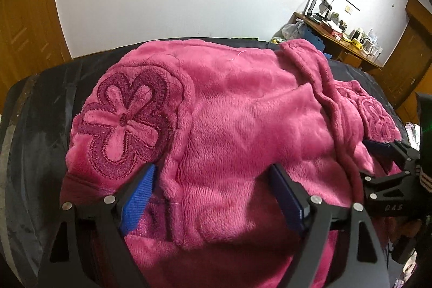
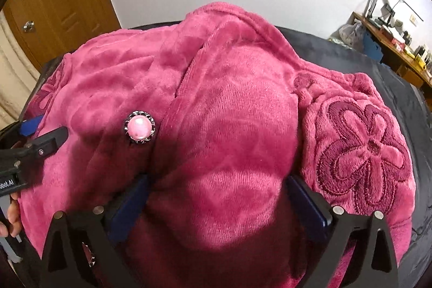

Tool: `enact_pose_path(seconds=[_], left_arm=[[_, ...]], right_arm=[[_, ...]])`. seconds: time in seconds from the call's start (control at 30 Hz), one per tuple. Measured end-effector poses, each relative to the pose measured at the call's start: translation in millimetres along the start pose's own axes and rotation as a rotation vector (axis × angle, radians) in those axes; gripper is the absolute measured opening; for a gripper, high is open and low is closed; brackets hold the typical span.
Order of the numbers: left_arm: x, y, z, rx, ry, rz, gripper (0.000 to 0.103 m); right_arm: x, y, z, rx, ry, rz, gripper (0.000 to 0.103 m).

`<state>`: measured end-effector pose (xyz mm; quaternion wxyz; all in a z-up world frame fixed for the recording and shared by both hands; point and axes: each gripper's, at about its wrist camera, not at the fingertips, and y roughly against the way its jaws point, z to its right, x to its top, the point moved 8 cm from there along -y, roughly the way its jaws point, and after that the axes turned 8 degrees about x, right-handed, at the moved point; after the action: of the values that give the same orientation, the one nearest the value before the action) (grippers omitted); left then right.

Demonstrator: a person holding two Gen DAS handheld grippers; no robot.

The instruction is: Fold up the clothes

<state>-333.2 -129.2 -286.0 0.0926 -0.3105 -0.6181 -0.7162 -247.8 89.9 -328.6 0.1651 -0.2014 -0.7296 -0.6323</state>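
Note:
A pink fleece garment [image 1: 229,104] with embroidered flower patches [image 1: 127,123] lies bunched on a dark surface [image 1: 40,126]. My left gripper [image 1: 213,180] is open, its blue-padded fingers [image 1: 140,196] straddling a thick fold of the fleece at the near edge. My right gripper [image 2: 216,190] is also open, with fleece bulging between its fingers [image 2: 307,204]. The garment [image 2: 229,112] shows a pearly pink button [image 2: 139,130] and a flower patch [image 2: 370,150] in the right wrist view. Each gripper shows in the other's view, the right one [image 1: 388,153] at the garment's right side, the left one [image 2: 40,139] at its left.
The dark cloth-covered surface [image 2: 391,88] ends at a white wall. A cluttered wooden desk [image 1: 340,37] stands at the far right. Wooden doors [image 2: 54,4] stand at the left. A hand [image 2: 10,209] holds the left gripper.

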Motion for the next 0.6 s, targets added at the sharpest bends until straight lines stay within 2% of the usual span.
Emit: enact_pose_path(seconds=[0.13, 0.33, 0.43, 0.6], left_arm=[[-0.6, 11.9, -6.4, -0.003, 0.013, -0.030, 0.087], [-10.1, 14.0, -22.9, -0.005, 0.050, -0.025, 0.087], [-11.7, 11.8, -19.5, 0.004, 0.030, -0.009, 0.087], [-11.9, 9.2, -20.6, -0.021, 0.033, 0.009, 0.087]], right_arm=[[5.6, 6.6, -1.4, 0.003, -0.023, -0.054, 0.102], [7.7, 46.8, -2.9, -0.027, -0.051, 0.071, 0.102], [-8.4, 26.0, 0.1, -0.049, -0.060, 0.007, 0.102], [-15.1, 9.5, -2.7, -0.087, 0.000, 0.017, 0.103]])
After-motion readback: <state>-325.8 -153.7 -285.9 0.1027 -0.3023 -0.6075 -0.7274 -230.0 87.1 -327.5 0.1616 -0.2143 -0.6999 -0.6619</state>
